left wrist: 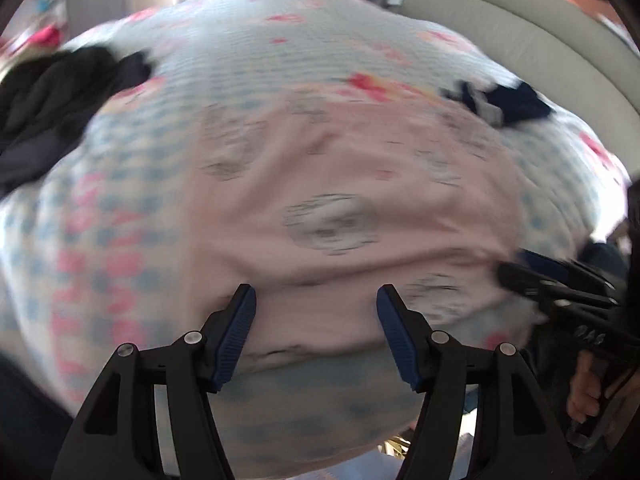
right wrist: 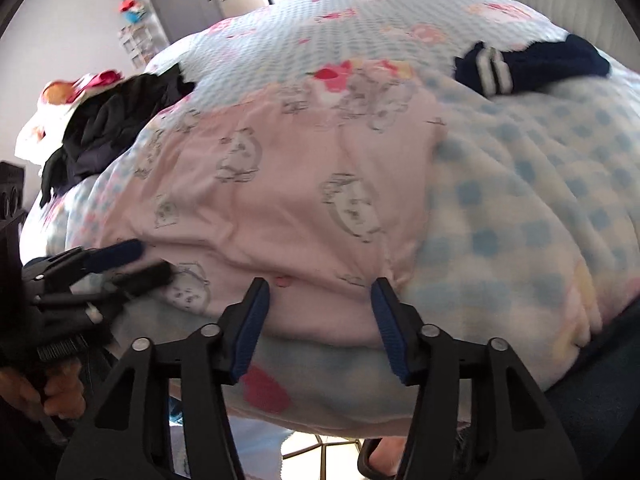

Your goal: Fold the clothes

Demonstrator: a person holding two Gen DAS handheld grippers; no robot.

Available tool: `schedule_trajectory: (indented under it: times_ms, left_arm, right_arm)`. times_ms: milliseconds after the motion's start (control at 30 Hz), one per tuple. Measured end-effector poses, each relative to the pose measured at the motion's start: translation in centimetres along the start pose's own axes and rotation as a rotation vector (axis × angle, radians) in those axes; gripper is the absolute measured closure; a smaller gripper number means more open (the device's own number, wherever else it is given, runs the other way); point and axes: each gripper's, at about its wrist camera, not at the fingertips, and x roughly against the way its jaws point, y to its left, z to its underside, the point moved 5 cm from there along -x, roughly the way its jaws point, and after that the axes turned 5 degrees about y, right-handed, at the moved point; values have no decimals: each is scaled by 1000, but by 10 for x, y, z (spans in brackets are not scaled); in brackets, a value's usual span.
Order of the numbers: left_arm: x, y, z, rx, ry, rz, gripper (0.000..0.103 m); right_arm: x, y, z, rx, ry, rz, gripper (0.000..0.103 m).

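Fabric fills the left wrist view: a pale pink cotton garment printed with grey cartoon faces (left wrist: pixel 340 200) lies spread on a quilted bedspread of blue checks and pink flowers (left wrist: pixel 132 152). The left gripper (left wrist: pixel 316 300) has its jaws spread, and the garment's near hem runs between and just below them, not pinched. To grip well, I judge each pad should straddle that hem before closing, taking the pink layer only and not the quilt under it. Beyond the left jaw a heap of black clothes (left wrist: pixel 52 96) sits well apart. Beyond the right jaw tips lies a navy knit piece with white stripes (left wrist: pixel 504 102), and the other tool enters beside the right jaw.

In the right wrist view the right gripper (right wrist: pixel 320 298) also stands spread, with the garment's (right wrist: pixel 288 184) near right corner just at its right jaw and nothing clamped. Ahead of the jaws the pink cloth is open and flat, so a fold away from the bed edge has room up to the navy piece (right wrist: pixel 540 64). Below the jaws the bedspread (right wrist: pixel 520 200) drops off the mattress edge.
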Motion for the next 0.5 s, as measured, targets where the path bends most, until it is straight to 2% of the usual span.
schedule_trajectory:
  times_ms: [33, 100, 200, 267, 333, 433, 500]
  left_arm:
    - [2, 9, -1, 36, -1, 6, 38]
    - [13, 19, -2, 93, -37, 57, 38]
    - [29, 21, -1, 101, -108, 55, 38]
    - [31, 14, -4, 83, -127, 106, 38]
    - [27, 4, -3, 48, -115, 125, 37]
    - [10, -13, 3, -36, -53, 70, 37]
    - [2, -15, 5, -62, -24, 5, 37]
  right_arm:
    - [1, -9, 1, -31, 6, 30, 47]
    - [5, -23, 3, -105, 6, 10, 47]
    - [17, -35, 3, -166, -35, -3, 47]
    - [28, -30, 2, -156, -91, -21, 47]
    - [37, -20, -1, -126, -144, -46, 46]
    - [36, 10, 0, -28, -158, -76, 41]
    - [23, 18, 5, 12, -105, -37, 40]
